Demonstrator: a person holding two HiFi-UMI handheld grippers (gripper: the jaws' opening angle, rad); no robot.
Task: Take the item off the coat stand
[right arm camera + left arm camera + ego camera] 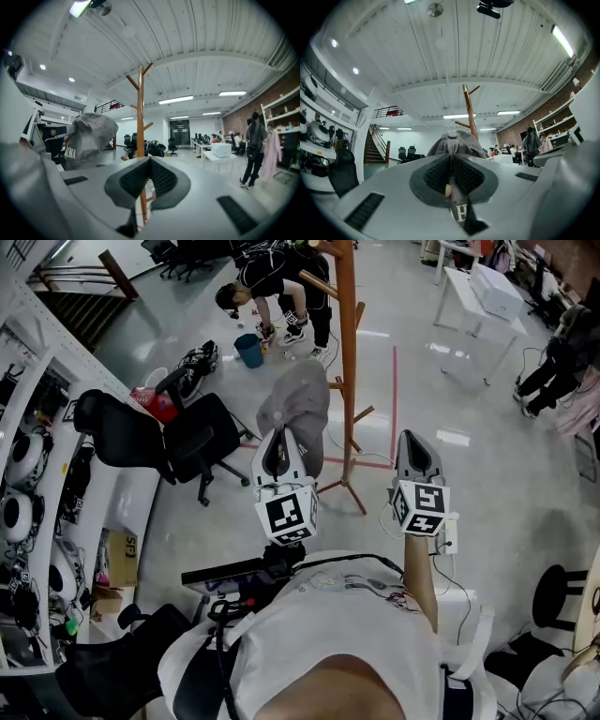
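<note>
Cap [295, 404] fabric is pinched in your left tool [277, 442], whose jaws are clamped on the grey cloth with white lettering below the grip. The cap hangs from that tool beside the wooden coat stand [348, 352], to its left; the right gripper view shows it apart from the pole. Your right tool [415, 442] has its jaws together with nothing between them, pointing toward the stand.

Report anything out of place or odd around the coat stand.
Only the gray cap stands out. It is off the wooden coat stand, hanging beside it, pinched between the fingers of the left gripper. The stand's visible pegs are bare.
</note>
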